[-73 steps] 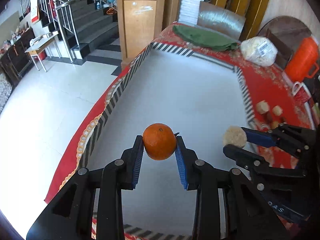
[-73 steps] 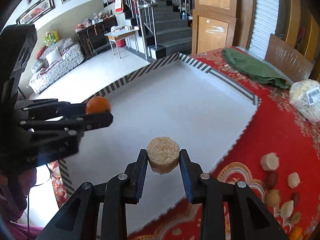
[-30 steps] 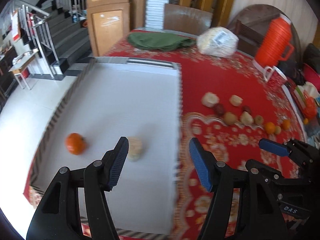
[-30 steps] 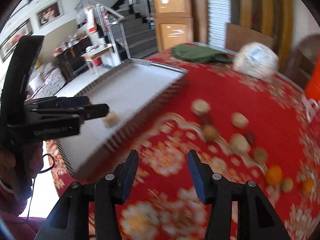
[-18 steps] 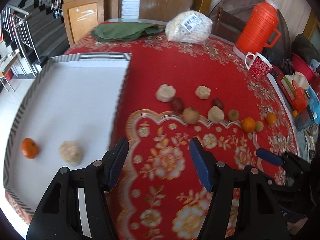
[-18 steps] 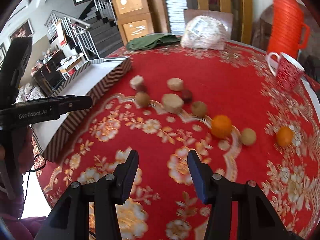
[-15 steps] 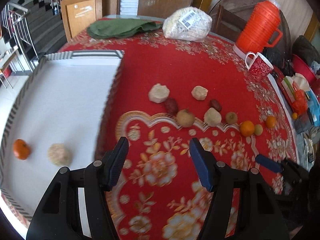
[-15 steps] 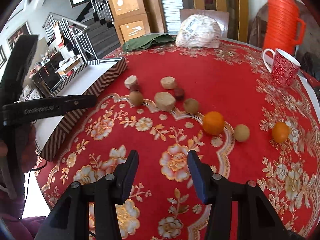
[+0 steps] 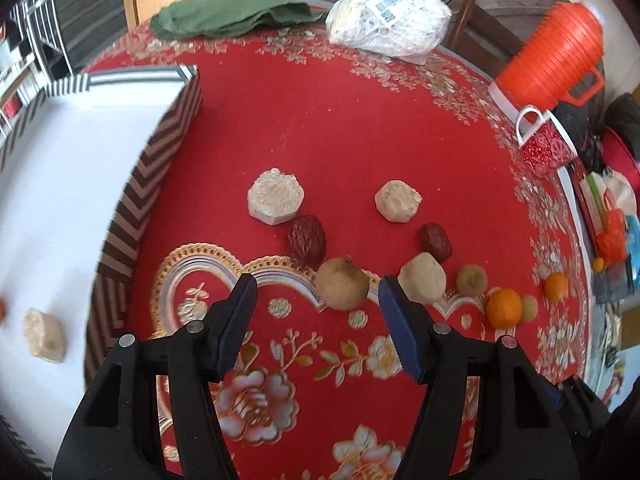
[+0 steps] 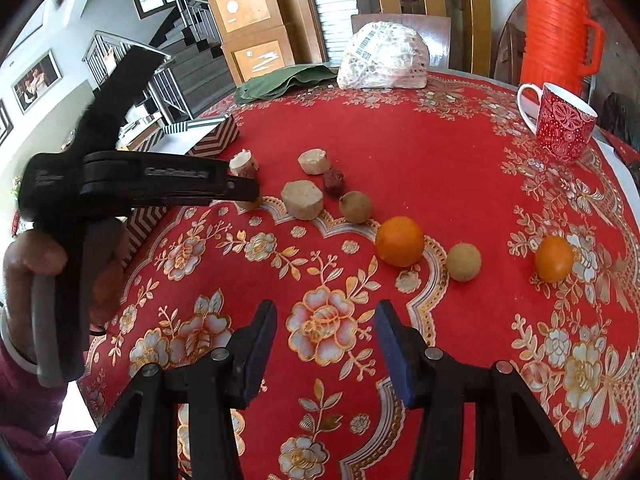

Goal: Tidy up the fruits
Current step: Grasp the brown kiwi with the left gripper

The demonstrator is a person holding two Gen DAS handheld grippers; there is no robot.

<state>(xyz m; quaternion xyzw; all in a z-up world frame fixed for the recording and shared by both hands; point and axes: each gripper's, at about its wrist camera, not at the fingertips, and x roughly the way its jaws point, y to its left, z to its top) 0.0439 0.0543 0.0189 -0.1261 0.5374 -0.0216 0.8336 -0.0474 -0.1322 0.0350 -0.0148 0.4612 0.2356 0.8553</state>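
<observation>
Left gripper [image 9: 316, 292], fingers released, hovers over the red surface [image 9: 340, 120] with a brown round fruit [image 9: 342, 283] between its fingertips toward 1 o'clock; right gripper [image 10: 325, 316], fingers likewise released, faces an orange [image 10: 400, 241] at 1 o'clock.

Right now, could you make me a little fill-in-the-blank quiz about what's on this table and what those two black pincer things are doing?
1. Both the left gripper and the right gripper have their jaws ____.
2. The mug with the white handle is patterned mostly in ____.
3. The pale block lies inside the white ____ with striped walls.
4. The folded cloth at the table's far edge is ____.

Missing words: open; red; tray; green
</observation>
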